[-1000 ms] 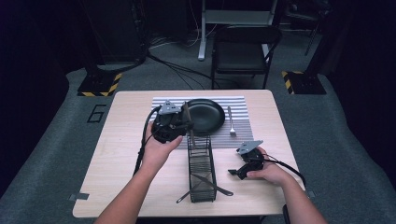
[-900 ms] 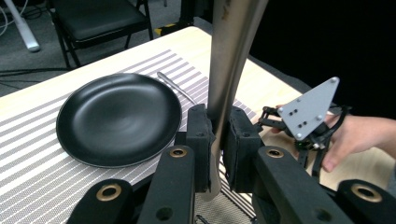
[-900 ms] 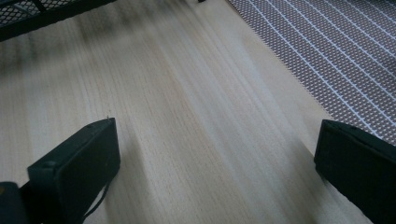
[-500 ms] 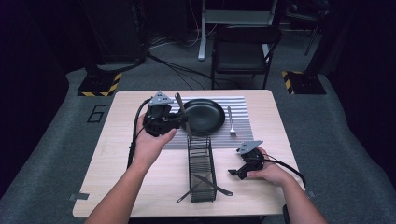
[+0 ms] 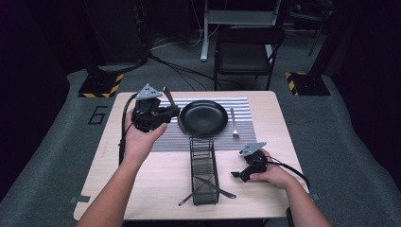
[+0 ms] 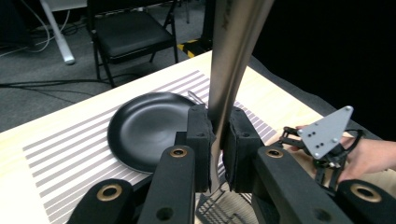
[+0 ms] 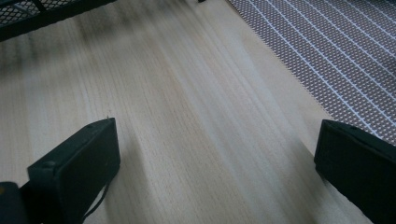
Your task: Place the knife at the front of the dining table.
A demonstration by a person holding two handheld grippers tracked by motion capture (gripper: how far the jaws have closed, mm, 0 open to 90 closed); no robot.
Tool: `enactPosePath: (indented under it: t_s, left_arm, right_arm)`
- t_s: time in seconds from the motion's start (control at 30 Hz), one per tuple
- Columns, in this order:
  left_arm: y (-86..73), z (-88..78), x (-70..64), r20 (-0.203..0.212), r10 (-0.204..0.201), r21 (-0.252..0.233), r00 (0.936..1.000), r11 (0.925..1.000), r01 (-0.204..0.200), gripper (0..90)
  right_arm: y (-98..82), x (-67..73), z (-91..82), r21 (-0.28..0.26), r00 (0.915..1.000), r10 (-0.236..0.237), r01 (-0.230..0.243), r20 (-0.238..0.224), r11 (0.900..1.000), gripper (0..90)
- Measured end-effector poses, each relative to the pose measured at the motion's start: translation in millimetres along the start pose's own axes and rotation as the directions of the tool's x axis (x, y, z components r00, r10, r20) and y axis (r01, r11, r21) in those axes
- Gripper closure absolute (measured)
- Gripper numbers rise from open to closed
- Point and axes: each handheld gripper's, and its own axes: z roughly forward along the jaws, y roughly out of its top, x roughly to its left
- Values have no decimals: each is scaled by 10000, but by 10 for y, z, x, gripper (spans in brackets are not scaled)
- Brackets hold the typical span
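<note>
High view: the left gripper [image 5: 171, 112] was held above the table's [image 5: 94, 189] left rear portion, just left of the black plate [image 5: 204, 117], jaws clamped on a knife [image 5: 168, 98] whose blade rose upright. The plate sat on the striped placemat [image 5: 246, 130], a fork [image 5: 234, 124] to its right. A wire caddy [image 5: 204, 171] stood at centre front, utensils lying across its near end. The right gripper [image 5: 235, 175] rested on the table right of the caddy, well inside the right edge. Left gripper view: both pads pressed the knife's [image 6: 233, 56] flat blade; bare placemat [image 6: 60, 154] lay left of the plate [image 6: 149, 128]. Right gripper view: the jaws stood wide apart over bare table [image 7: 187, 130], the placemat's [image 7: 336, 56] edge beside one jaw.
</note>
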Motion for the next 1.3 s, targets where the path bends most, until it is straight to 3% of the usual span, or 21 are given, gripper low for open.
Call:
enactPosePath:
  t_s: [0.17,0.33,0.7,1.3]
  left_arm:
    - [-30,17,82,-292,-66,79,9996,9999,68,820]
    - [-103,58,235,-545,-430,188,9976,9989,441,820]
    - [-304,251,494,-1057,-727,377,9917,9963,771,821]
    - [-557,583,705,-1722,-786,668,9819,9936,913,823]
  right_arm:
    - [-1,-3,-1,11,10000,-46,46,-6,10000,0]
    - [-1,-3,-1,10,10000,-44,44,-7,10000,0]
    - [-1,-2,-1,16,10000,-42,42,-5,10000,0]
    - [-1,-3,-1,15,10000,-38,38,-4,10000,0]
